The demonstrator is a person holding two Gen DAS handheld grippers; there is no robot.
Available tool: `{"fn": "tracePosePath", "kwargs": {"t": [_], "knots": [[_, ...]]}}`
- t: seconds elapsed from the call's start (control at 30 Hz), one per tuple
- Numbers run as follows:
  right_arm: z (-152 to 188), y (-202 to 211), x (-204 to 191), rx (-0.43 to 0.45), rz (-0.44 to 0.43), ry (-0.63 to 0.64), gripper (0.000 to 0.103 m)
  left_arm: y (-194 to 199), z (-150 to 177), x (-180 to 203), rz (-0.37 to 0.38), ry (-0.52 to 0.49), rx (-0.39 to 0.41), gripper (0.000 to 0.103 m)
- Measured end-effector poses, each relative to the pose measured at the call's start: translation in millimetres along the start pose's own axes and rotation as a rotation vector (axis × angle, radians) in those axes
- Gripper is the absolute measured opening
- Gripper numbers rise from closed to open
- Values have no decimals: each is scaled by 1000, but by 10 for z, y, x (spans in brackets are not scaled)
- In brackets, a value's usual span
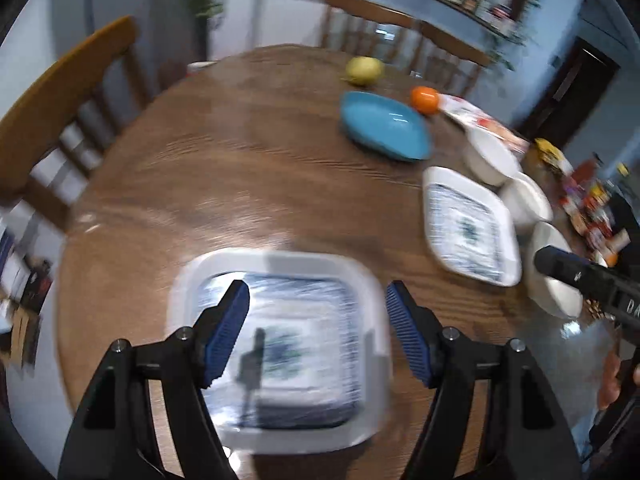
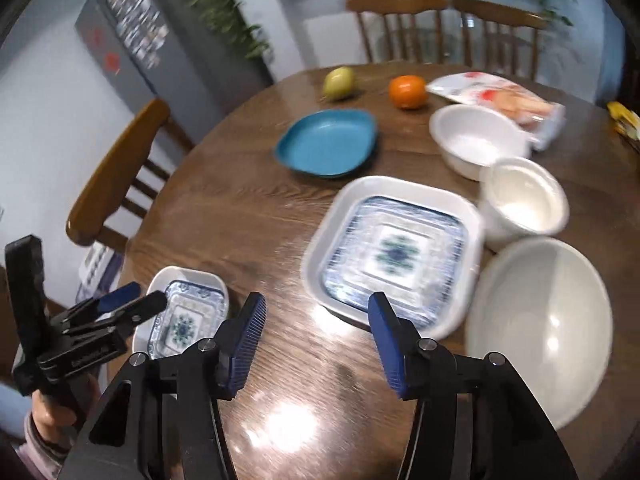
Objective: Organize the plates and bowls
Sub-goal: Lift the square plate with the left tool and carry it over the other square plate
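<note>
My left gripper [image 1: 317,294] hangs open over a square white plate with a blue pattern [image 1: 312,344] near the table's front edge; its pads do not touch it. The right wrist view shows that same plate [image 2: 188,320] at lower left, under the left gripper [image 2: 146,298]. My right gripper [image 2: 316,306] is open and holds nothing, just before a second patterned square plate [image 2: 394,252]. Three white bowls [image 2: 478,140] [image 2: 524,200] [image 2: 540,328] stand to the right of that plate. A blue oval plate [image 2: 328,142] lies behind it.
A lemon [image 2: 339,82], an orange [image 2: 407,91] and a snack bag [image 2: 500,100] lie at the back of the round wooden table [image 2: 248,220]. Wooden chairs [image 2: 116,176] ring it. A person's hand [image 2: 52,412] holds the left tool.
</note>
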State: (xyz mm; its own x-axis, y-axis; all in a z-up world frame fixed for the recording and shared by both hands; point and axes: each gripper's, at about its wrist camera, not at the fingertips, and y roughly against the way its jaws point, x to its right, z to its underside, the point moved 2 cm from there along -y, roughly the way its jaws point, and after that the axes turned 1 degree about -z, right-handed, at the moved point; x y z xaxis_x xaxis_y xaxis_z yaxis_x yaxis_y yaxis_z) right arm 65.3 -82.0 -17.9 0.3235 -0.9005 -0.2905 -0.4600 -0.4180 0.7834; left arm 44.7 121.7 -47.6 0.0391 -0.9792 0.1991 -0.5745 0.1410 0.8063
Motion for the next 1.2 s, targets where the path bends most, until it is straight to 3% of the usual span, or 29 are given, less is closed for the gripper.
{"fn": "tracePosePath", "kwargs": {"t": [0.17,0.37,0.4,0.47,0.57,0.73,0.8,0.93,1.1,1.2], "knots": [[179,233,220,37,13,-52,54,-308,-194,531,66,-62,-19,70],[404,364,483,37,38,-87,54,-783,-386,940,38,-130,-54,67],[437,378,518,36,42,-92,54,-821,-391,984,32,-138,-59,63],[482,414,594,34,48,-100,54,-966,-407,1060,10,-158,-81,41],[516,445,659,33,56,-107,54,-1136,-406,1077,-36,-166,-108,20],[509,446,678,30,55,-98,54,-1195,-405,1010,-80,-190,-124,17],[468,405,654,22,43,-91,54,-1187,-407,958,-64,-181,-138,17],[387,296,541,9,17,-55,54,-1076,-355,740,-125,-207,-132,17],[176,-7,329,-22,7,-6,54,-987,-308,486,-102,-199,-157,17],[5,-280,188,-45,62,26,54,-974,-314,395,-97,-176,-159,17]]}}
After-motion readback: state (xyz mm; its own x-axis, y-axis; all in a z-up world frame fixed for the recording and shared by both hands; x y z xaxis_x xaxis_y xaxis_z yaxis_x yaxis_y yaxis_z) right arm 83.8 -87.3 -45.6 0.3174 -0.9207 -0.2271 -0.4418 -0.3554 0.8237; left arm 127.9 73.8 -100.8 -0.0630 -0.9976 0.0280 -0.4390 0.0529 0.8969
